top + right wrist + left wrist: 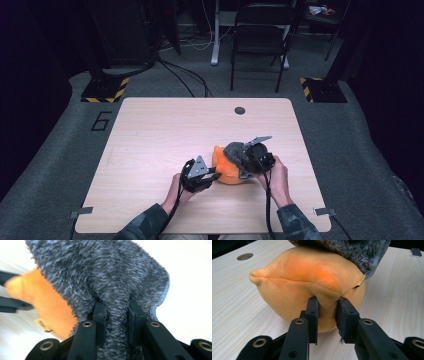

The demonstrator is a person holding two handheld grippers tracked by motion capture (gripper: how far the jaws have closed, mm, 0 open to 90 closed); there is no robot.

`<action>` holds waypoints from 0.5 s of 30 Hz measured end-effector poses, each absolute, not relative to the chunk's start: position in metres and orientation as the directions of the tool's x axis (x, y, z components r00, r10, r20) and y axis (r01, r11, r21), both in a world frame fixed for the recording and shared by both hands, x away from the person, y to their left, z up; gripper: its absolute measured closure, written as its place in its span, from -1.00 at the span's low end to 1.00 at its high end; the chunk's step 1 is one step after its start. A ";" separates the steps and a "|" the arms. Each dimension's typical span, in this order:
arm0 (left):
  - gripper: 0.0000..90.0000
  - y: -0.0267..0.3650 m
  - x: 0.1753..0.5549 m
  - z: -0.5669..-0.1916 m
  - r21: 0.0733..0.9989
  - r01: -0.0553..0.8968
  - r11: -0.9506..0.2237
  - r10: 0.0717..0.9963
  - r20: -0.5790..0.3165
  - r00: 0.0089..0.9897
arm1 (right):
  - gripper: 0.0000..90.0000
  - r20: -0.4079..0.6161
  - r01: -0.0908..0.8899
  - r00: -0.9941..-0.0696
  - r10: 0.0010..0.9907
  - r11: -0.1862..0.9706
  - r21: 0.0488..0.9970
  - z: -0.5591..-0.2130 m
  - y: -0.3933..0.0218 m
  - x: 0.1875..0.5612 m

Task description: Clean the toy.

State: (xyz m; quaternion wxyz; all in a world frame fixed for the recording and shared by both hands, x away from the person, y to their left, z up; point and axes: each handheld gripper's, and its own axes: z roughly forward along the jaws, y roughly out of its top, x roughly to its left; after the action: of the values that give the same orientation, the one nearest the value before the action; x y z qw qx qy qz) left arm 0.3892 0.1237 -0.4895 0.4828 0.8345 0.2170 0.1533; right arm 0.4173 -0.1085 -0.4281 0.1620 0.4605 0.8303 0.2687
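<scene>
An orange plush toy lies on the wooden table, near its front edge. A fuzzy grey cloth covers its upper right part. My left gripper is shut on a fold of the orange plush, low on its near side; from above it sits at the toy's left. My right gripper is shut on a bunched ridge of the grey cloth, with the orange plush showing beneath. From the high view the right gripper reaches in from the toy's right.
A round cable hole sits at the table's far edge. A dark folding chair and two stands with yellow-black striped bases are on the floor beyond. Bare tabletop spreads to the left and behind the toy.
</scene>
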 end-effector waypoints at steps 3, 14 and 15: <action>0.32 0.123 0.390 -0.489 0.865 0.213 -0.455 0.514 0.060 0.856 | 0.61 -0.019 0.673 -0.532 0.847 0.436 0.598 -0.428 -0.109 0.419; -0.12 0.114 0.388 -0.497 0.823 0.185 -0.537 0.531 0.159 0.832 | 0.61 -0.014 0.674 -0.549 0.835 0.453 0.583 -0.431 -0.108 0.426; -0.12 0.114 0.388 -0.497 0.822 0.185 -0.539 0.531 0.161 0.832 | 0.61 -0.017 0.674 -0.550 0.835 0.455 0.582 -0.431 -0.108 0.426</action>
State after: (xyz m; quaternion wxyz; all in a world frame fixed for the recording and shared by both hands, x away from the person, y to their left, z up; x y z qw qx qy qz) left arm 0.3878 0.1141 -0.4970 0.4318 0.8541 0.2096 0.2005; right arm 0.4262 -0.1080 -0.4309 0.1519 0.4496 0.8393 0.2651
